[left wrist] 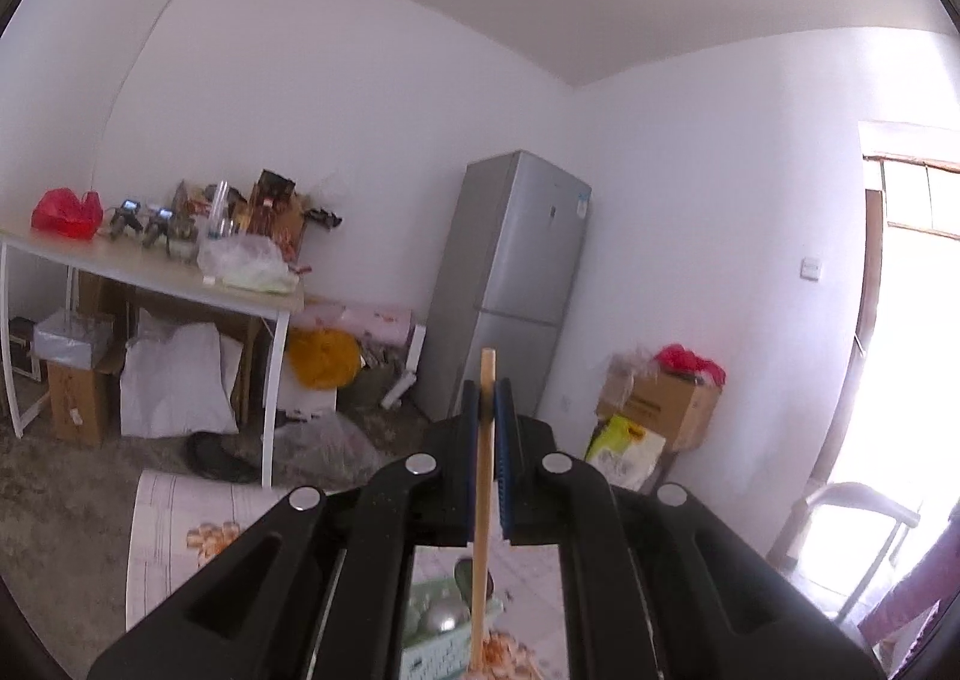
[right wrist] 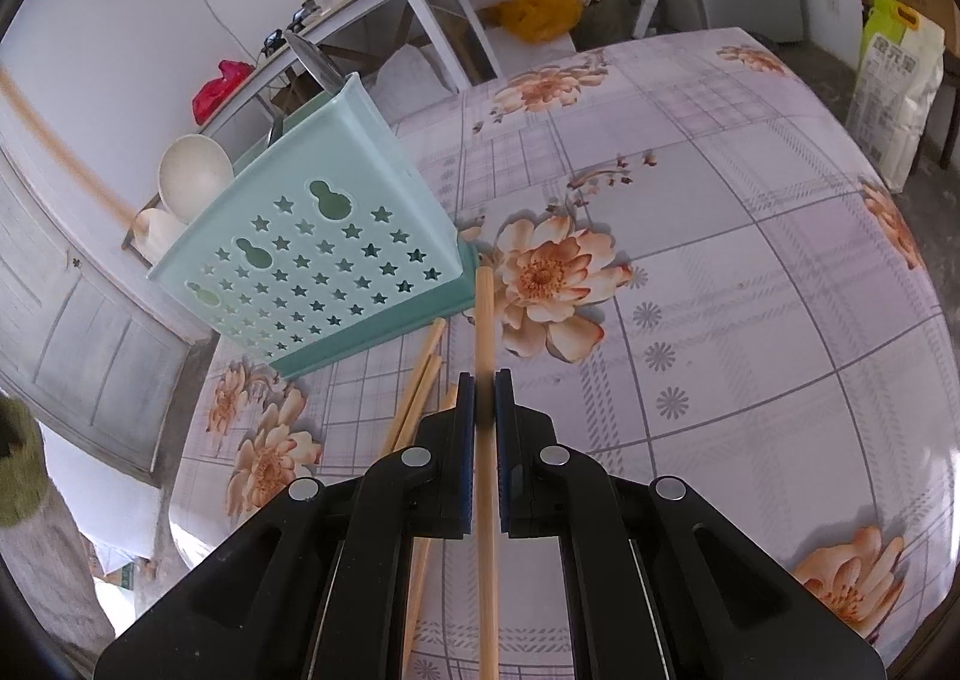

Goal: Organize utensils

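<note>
My left gripper (left wrist: 487,398) is shut on a wooden chopstick (left wrist: 483,500) and holds it upright, high above the mint-green utensil basket (left wrist: 441,647) seen below between the arms. A metal spoon bowl (left wrist: 445,617) lies in that basket. My right gripper (right wrist: 483,389) is shut on another wooden chopstick (right wrist: 485,332) that points toward the mint-green basket (right wrist: 318,248) on the floral tablecloth (right wrist: 720,272). Several loose chopsticks (right wrist: 420,380) lie on the cloth just left of the right gripper. White spoons (right wrist: 193,176) and a metal utensil (right wrist: 315,62) stick out of the basket.
A white side table (left wrist: 150,266) with clutter stands at the left wall. A grey fridge (left wrist: 510,284) stands in the corner, with cardboard boxes (left wrist: 660,398) to its right. A chair (left wrist: 852,530) is at the right by the bright doorway.
</note>
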Tool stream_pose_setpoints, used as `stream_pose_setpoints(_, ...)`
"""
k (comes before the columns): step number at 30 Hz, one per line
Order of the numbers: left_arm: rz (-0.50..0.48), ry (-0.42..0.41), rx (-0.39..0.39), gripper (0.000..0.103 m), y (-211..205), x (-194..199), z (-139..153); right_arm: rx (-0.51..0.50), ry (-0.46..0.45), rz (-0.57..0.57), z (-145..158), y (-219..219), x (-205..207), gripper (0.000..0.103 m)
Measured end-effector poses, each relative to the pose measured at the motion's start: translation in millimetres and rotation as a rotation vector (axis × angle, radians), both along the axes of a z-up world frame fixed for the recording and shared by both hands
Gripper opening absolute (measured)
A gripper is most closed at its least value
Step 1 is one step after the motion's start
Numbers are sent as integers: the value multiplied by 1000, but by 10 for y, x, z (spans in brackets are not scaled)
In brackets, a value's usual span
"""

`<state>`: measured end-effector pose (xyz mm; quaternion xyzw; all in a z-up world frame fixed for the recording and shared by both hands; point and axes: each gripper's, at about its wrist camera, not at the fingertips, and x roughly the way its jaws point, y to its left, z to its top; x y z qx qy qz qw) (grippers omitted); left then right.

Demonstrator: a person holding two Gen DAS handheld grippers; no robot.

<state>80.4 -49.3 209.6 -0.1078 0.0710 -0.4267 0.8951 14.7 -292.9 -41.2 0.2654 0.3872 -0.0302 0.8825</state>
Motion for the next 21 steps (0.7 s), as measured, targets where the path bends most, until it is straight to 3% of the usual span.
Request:
stream_pose_setpoints(6,105,-62,5,5,-105,130,-44,16,-6,3,-17,-12,0,5)
stream_pose_setpoints(14,188,-58,72,5,-311,381,-374,43,-12,16,-44,-34,21,5)
stream_pose_setpoints(21,178,22,167,5,-425,556,-809,53,-29,18,0,-62,-25,5)
